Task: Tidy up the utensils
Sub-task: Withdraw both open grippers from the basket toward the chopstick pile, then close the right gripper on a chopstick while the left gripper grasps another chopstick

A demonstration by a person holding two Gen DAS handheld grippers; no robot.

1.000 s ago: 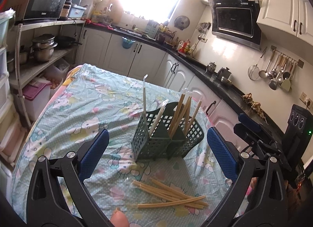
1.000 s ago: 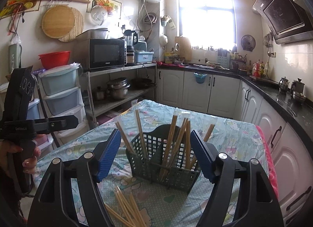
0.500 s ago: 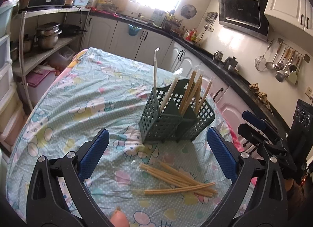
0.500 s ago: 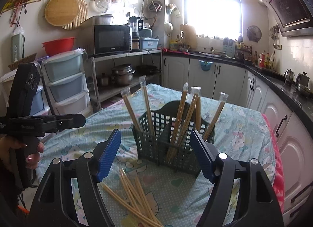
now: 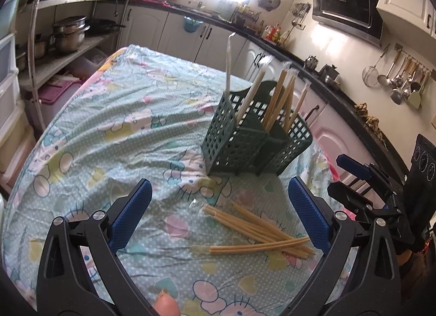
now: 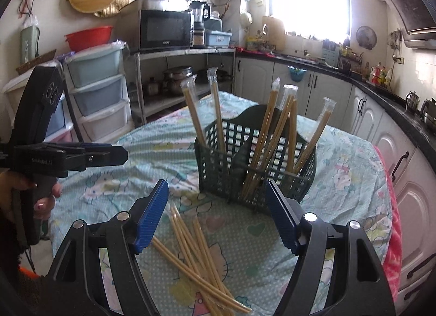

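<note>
On the desk point(image 5: 114, 114) we've got loose wrapped chopsticks point(image 5: 256, 230) lying just beside the green caddy point(image 6: 254, 152); left tongs point(image 5: 219, 216) and right tongs point(image 6: 218, 213) both gape wide, empty.

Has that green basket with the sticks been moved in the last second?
Cannot tell. The green basket sits differently in both views, but the tablecloth and loose sticks shift with it, so the cameras moved.

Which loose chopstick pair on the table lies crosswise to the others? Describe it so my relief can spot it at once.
On the table with the cartoon-print cloth, look in front of the dark green utensil basket, where the wrapped chopsticks lie in a loose pile. The crosswise pair is at the pile's near edge in the left wrist view. It alone runs nearly level across that picture, while the others slant from upper left to lower right.
</note>
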